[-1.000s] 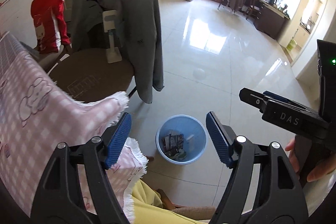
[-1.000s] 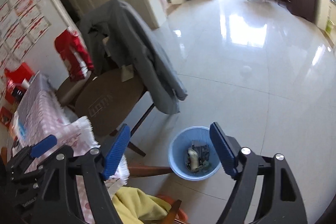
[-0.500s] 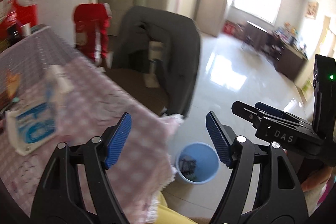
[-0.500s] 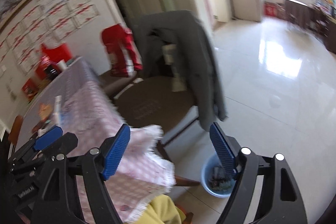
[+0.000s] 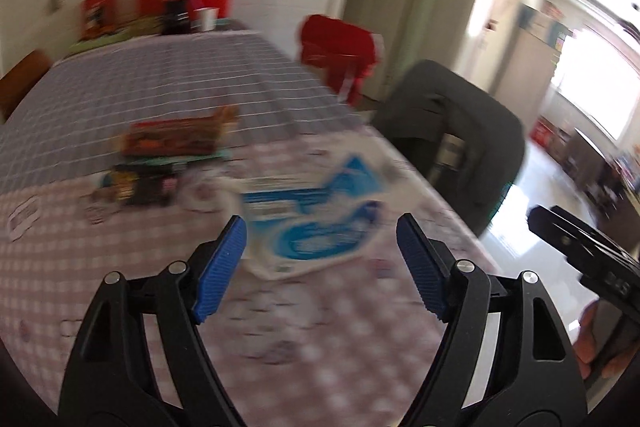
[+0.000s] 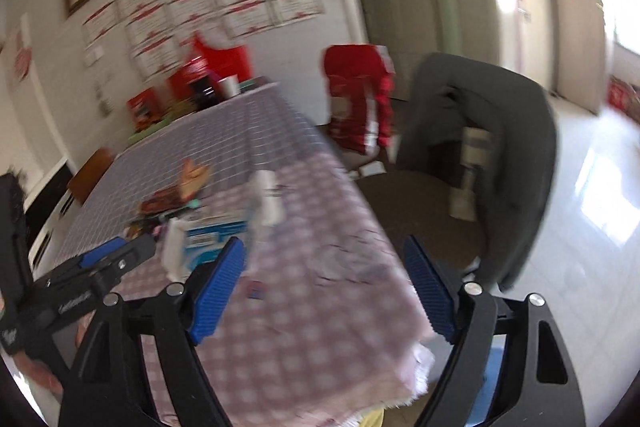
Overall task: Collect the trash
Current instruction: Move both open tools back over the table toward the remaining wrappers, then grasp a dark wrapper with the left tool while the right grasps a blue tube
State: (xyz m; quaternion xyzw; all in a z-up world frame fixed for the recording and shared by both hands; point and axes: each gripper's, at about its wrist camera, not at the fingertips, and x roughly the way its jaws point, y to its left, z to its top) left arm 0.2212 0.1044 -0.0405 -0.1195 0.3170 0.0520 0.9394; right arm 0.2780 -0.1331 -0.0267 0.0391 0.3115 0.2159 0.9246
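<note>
Both views swung from bin to table (image 5: 100,299) | fingers (image 5: 222,263) opening, empty

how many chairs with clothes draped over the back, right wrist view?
2. A dark grey jacket covers the nearer chair beside the table; a red garment covers the one behind it. More may be hidden.

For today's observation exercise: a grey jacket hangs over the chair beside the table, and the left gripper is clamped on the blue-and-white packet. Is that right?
Not quite. The left wrist view shows the left gripper empty, jaws opening, above the blue-and-white packet lying on the table. The grey jacket does hang over the chair.
</note>
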